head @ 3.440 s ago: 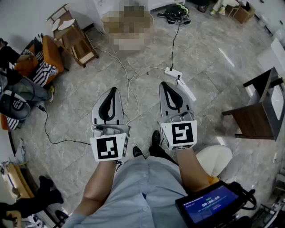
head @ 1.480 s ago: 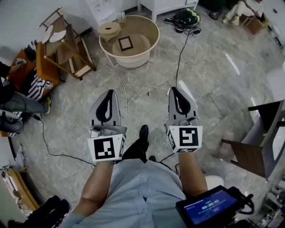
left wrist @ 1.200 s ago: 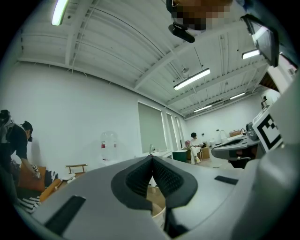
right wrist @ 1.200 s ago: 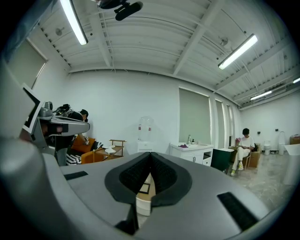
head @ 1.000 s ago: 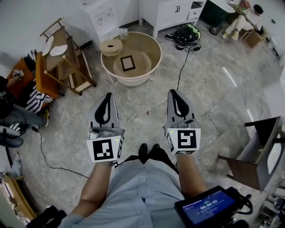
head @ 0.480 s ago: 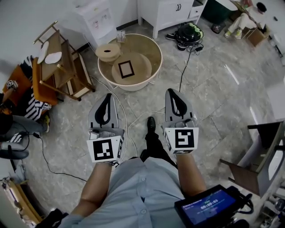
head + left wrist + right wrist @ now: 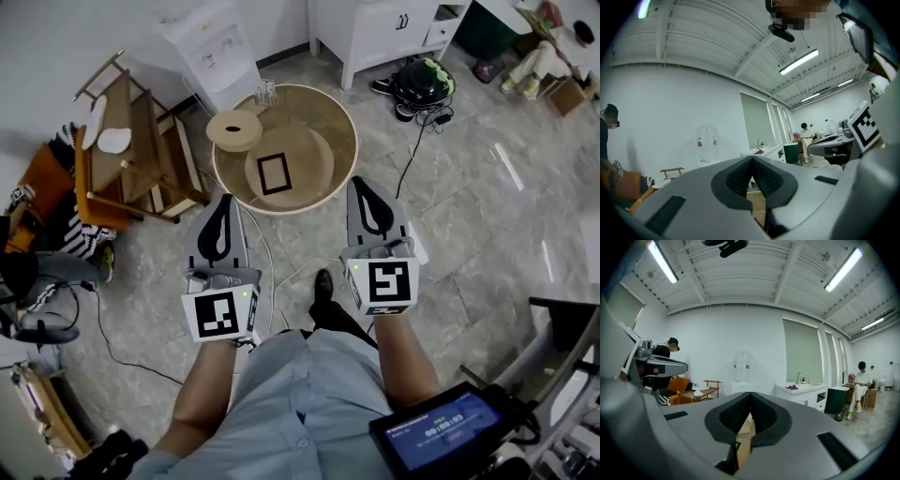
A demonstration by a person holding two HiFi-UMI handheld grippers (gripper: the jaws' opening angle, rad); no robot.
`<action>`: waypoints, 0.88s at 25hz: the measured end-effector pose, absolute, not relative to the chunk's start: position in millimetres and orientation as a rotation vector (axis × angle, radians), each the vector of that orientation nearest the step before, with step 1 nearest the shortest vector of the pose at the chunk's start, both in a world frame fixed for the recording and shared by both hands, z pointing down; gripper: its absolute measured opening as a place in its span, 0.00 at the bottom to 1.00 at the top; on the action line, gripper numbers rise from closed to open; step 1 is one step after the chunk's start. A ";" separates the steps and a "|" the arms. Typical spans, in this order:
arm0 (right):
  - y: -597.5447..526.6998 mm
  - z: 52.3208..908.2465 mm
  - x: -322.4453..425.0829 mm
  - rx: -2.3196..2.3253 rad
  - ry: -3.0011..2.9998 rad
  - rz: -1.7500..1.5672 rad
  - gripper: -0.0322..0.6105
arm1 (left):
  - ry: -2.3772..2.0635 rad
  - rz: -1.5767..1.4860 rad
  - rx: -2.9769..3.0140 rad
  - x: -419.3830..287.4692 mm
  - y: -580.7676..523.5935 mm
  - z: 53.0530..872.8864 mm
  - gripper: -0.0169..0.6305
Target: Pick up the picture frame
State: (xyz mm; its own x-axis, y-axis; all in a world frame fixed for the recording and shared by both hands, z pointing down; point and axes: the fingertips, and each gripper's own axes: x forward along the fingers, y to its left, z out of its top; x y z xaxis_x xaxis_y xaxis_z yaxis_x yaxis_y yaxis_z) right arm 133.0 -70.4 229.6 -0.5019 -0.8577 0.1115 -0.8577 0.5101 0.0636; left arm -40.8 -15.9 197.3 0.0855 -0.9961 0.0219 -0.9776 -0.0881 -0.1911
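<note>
A small dark picture frame (image 7: 274,174) lies flat on a round wooden table (image 7: 336,133) just ahead of me in the head view. My left gripper (image 7: 223,203) hovers at the table's near left rim, its jaws pressed together and empty. My right gripper (image 7: 363,186) is held at the near right rim, also shut with nothing in it. Both point toward the table, short of the frame. In the left gripper view (image 7: 752,161) and the right gripper view (image 7: 750,396) the dark pads meet at the tips, with a strip of the wooden table showing below.
A round wooden disc (image 7: 234,130) rests on the table's far left. A wooden rack (image 7: 131,141) and an orange chair (image 7: 56,187) stand left. White cabinets (image 7: 394,23) and a water dispenser (image 7: 217,47) line the wall. Cables (image 7: 412,159) cross the floor; a helmet (image 7: 424,82) lies right.
I have walked toward the round table; it has come from far ahead to just beyond the gripper tips. Both grippers have stayed shut and side by side.
</note>
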 end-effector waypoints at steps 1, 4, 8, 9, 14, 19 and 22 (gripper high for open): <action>-83.9 227.6 132.7 1.483 -2.628 -0.004 0.07 | 2.040 -0.219 -2.202 -40.6 -26.9 193.8 0.04; -122.8 220.1 134.4 1.468 -2.651 -0.021 0.07 | 2.061 -0.207 -2.154 -41.3 -55.3 180.3 0.04; -154.8 212.6 130.8 1.448 -2.680 -0.033 0.07 | 2.099 -0.201 -2.087 -51.7 -74.9 168.7 0.04; -159.7 209.8 129.2 1.441 -2.690 -0.040 0.07 | 2.110 -0.197 -2.072 -54.1 -77.8 166.3 0.04; -178.6 198.1 118.0 1.406 -2.738 -0.076 0.07 | 2.143 -0.186 -2.017 -62.6 -88.2 159.8 0.04; -185.2 199.7 106.9 1.370 -2.749 -0.081 0.07 | 2.166 -0.186 -2.002 -71.4 -95.5 163.3 0.04; -194.4 205.2 97.6 1.348 -2.747 -0.079 0.07 | 2.181 -0.188 -2.007 -78.7 -106.0 170.2 0.04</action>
